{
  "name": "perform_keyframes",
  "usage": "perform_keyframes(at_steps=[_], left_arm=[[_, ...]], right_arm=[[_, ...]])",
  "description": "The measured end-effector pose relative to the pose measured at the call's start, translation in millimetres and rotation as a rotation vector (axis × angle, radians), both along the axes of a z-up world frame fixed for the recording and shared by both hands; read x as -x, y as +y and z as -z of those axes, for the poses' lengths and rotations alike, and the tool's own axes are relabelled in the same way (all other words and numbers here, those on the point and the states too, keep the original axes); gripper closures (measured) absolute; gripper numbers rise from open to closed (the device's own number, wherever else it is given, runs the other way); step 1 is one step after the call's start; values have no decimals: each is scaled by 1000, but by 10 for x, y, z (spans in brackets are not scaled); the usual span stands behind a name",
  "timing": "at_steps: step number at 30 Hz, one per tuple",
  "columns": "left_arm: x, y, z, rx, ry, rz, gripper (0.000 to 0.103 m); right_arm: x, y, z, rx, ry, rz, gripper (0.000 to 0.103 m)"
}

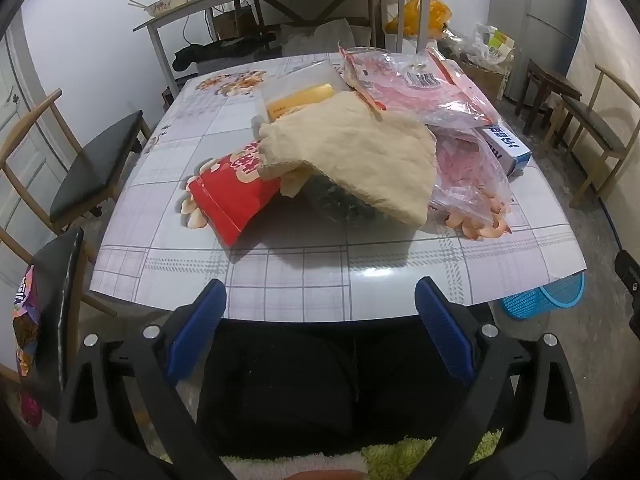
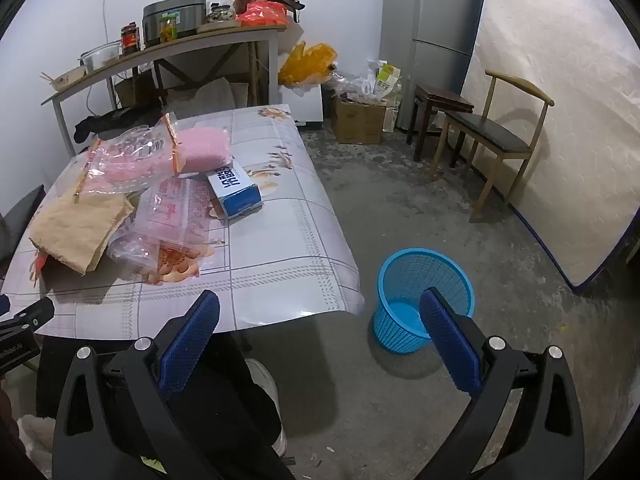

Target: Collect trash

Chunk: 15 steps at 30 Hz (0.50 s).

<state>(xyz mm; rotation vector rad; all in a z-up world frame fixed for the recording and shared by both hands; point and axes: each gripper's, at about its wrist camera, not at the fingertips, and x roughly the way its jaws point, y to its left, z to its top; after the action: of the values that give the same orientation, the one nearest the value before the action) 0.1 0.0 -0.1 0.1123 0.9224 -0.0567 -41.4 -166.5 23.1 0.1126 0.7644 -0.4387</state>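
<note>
A heap of trash lies on the table point(image 1: 280, 276): a red snack bag point(image 1: 232, 196), a beige crumpled paper bag point(image 1: 356, 152), clear pink plastic bags point(image 1: 424, 88) and a blue-and-white box point(image 1: 508, 148). In the right wrist view the same paper bag point(image 2: 80, 228), pink bags point(image 2: 172, 212) and box point(image 2: 236, 192) show, and a blue mesh waste basket point(image 2: 420, 300) stands on the floor right of the table. My left gripper point(image 1: 320, 312) hangs open over the table's near edge, short of the heap. My right gripper point(image 2: 320, 324) is open, empty, between the table corner and the basket.
Chairs stand left of the table point(image 1: 92, 176) and by the right wall point(image 2: 492, 136). A shelf table with jars and a cooker point(image 2: 172, 40) is behind, a fridge point(image 2: 432, 32) and cardboard boxes point(image 2: 360, 120) at the back. A person's dark-clothed legs point(image 1: 300, 380) are below.
</note>
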Motion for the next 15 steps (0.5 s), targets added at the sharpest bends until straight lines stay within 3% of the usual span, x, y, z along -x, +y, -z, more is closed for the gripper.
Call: perform_keyframes(at_steps=[15], left_arm=[[12,-24,30,0,11,5,12]], right_arm=[[-13,61,-14,1,-5,-12,6]])
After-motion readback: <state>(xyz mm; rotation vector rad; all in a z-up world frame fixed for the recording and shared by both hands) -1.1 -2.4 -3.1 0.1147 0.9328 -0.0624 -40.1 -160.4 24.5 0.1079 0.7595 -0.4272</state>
